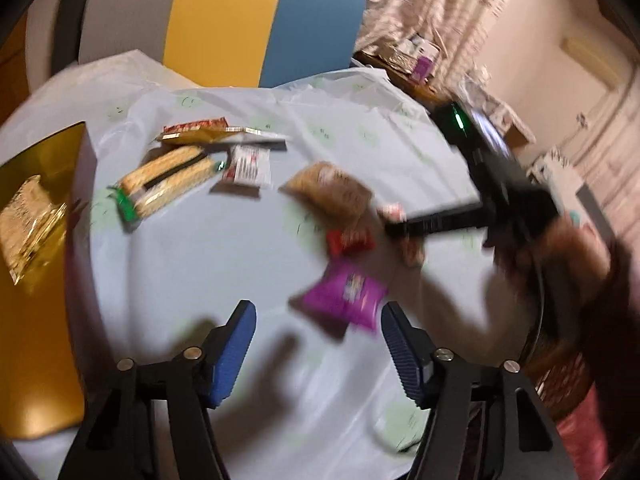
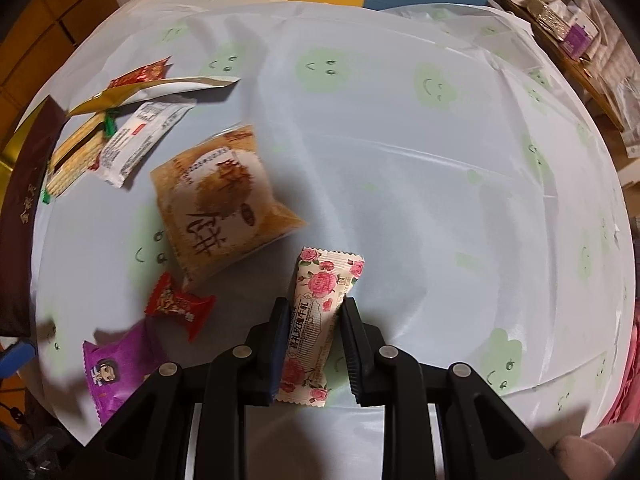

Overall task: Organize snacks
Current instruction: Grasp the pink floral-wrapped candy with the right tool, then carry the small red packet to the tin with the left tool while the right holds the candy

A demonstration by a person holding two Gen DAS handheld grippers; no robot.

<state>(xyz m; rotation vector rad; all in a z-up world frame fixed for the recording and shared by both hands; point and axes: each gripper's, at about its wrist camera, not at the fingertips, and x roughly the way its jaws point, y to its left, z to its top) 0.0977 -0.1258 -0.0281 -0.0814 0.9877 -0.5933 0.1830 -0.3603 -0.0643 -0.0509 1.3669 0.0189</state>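
My right gripper is shut on a rose-print snack packet, held between the pads above the table. The right gripper also shows in the left wrist view, reaching over the snacks. My left gripper is open and empty, just short of a purple packet. A small red candy, a brown pastry pack, a white packet, cracker packs and a red-gold packet lie on the table.
The round table carries a pale blue cloth with green smiley faces. A gold box with one snack in it stands at the left edge; its dark side shows in the right wrist view. A cluttered side table stands behind right.
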